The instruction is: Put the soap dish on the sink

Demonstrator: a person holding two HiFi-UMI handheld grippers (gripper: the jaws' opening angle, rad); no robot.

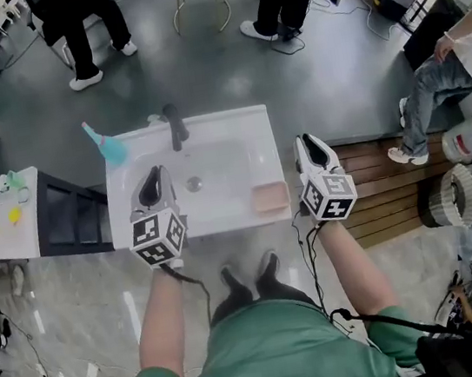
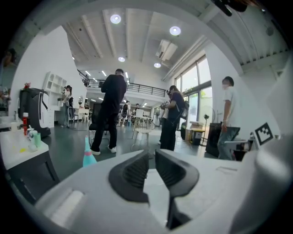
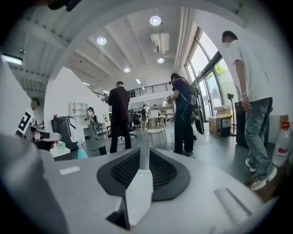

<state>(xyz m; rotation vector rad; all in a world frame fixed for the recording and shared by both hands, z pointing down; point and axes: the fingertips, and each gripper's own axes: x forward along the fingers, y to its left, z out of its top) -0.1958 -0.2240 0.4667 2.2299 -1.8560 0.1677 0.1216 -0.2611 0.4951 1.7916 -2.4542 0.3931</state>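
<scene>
A pink soap dish (image 1: pixel 270 197) rests on the front right corner of the white sink (image 1: pixel 210 130). My left gripper (image 1: pixel 153 178) hangs over the sink's front left part, jaws shut and holding nothing. My right gripper (image 1: pixel 307 143) is just off the sink's right edge, a little right of the dish and not touching it, also shut and empty. In the left gripper view the left gripper (image 2: pixel 151 160) points level out into the room. The right gripper (image 3: pixel 144 157) in its own view does the same. Neither gripper view shows the dish.
A dark faucet (image 1: pixel 176 126) stands at the sink's back edge, with a teal spray bottle (image 1: pixel 105 146) at the back left corner. A white side cabinet (image 1: pixel 3 218) is to the left and a wooden bench (image 1: pixel 388 178) to the right. People stand behind the sink.
</scene>
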